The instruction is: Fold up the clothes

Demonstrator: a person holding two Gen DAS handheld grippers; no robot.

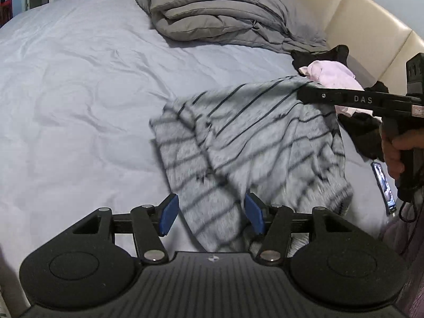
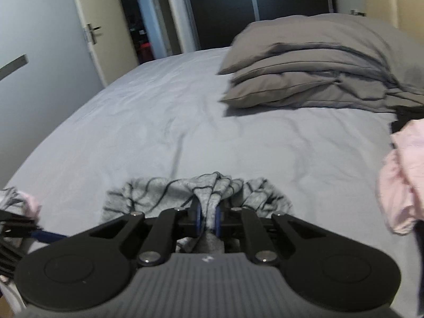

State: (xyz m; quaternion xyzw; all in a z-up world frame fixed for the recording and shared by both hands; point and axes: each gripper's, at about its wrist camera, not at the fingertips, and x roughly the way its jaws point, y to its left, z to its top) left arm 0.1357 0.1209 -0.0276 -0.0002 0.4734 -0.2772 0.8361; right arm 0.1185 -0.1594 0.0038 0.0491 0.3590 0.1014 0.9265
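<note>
The right gripper (image 2: 208,218) pinches a bunched edge of the striped grey garment (image 1: 254,137), lifting it off the bed (image 1: 79,92). The left gripper (image 1: 210,216) stands spread, cloth hanging between its pads, apparently ungripped; blur limits certainty.

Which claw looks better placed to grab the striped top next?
Probably the left claw: it is open with the striped top hanging between its blue pads. The right claw is already shut on the top.
</note>
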